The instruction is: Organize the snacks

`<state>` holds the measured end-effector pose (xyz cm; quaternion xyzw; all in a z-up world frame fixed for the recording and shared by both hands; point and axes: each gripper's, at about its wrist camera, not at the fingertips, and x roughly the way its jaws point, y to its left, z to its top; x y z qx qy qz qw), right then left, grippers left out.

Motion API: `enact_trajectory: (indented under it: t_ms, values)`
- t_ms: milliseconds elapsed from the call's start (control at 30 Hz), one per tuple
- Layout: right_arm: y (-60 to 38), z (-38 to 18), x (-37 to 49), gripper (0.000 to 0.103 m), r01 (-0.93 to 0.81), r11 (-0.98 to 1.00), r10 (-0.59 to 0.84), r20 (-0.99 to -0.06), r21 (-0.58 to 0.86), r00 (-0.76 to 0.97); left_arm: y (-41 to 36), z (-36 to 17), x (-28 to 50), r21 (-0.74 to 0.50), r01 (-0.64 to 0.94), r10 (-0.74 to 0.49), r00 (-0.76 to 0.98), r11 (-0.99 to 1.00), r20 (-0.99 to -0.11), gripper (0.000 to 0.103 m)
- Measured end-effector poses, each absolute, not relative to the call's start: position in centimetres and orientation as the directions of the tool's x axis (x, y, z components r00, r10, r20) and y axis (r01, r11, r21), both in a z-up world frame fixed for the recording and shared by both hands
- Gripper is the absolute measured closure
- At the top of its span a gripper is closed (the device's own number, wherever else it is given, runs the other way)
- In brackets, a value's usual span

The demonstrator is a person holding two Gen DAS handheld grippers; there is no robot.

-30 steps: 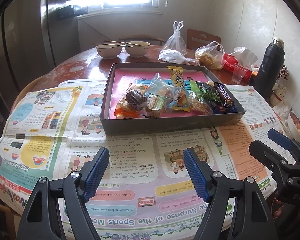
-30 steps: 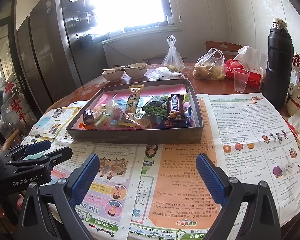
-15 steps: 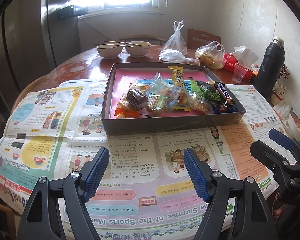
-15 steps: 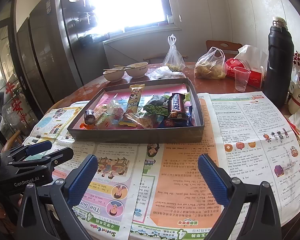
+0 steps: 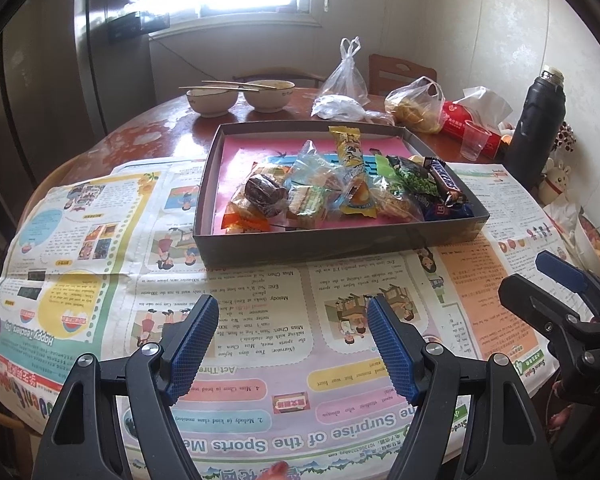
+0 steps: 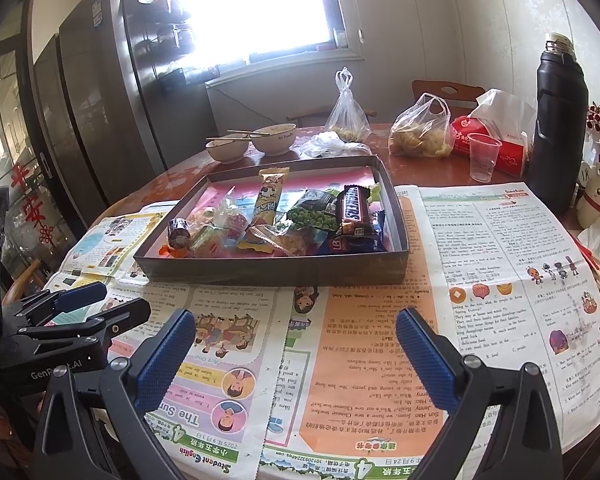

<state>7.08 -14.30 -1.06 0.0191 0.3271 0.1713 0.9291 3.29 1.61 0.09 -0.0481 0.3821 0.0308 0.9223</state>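
Jaws of each hand-held gripper [image 5: 292,344] [image 6: 296,356] gape wide, holding nothing

Right tongs [image 6: 292,354] gaping over newspaper [image 6: 380,360], snack tray [image 6: 268,270] beyond

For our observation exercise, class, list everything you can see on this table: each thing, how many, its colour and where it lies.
Shallow cardboard tray: one, dark grey with pink floor, table middle, on the newspaper.
Wrapped snacks: a mixed pile, many colours, along the tray's near side.
Newspaper: colourful spread, covering the near table.
Ceramic bowls: two, pale, far side, chopsticks across.
Plastic bags: three, clear, behind the tray.
Plastic cup: one, clear, far right.
Tissue pack: one, red, behind the cup.
Flask: one, black, far right.
Left gripper: blue pads, open, empty.
Right gripper: blue pads, open, empty.
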Motion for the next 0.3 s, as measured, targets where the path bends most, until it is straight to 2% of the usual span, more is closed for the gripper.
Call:
enact_trajectory:
  t_ms: [133,300]
  values:
    - [-14.9,-1.3,7.6,0.002,-0.292,0.944,0.322,-0.607,0.152,0.726,2.9,-0.2,4.0,-0.149,-0.097,-0.035,0.714,0.984,-0.699,0.025]
    - [-17.3,-1.4,9.9,0.001,-0.231,0.955,0.296,-0.623,0.185,0.724,7.5,1.6,4.5,-0.190,-0.181,0.020,0.772,0.965,-0.636,0.023]
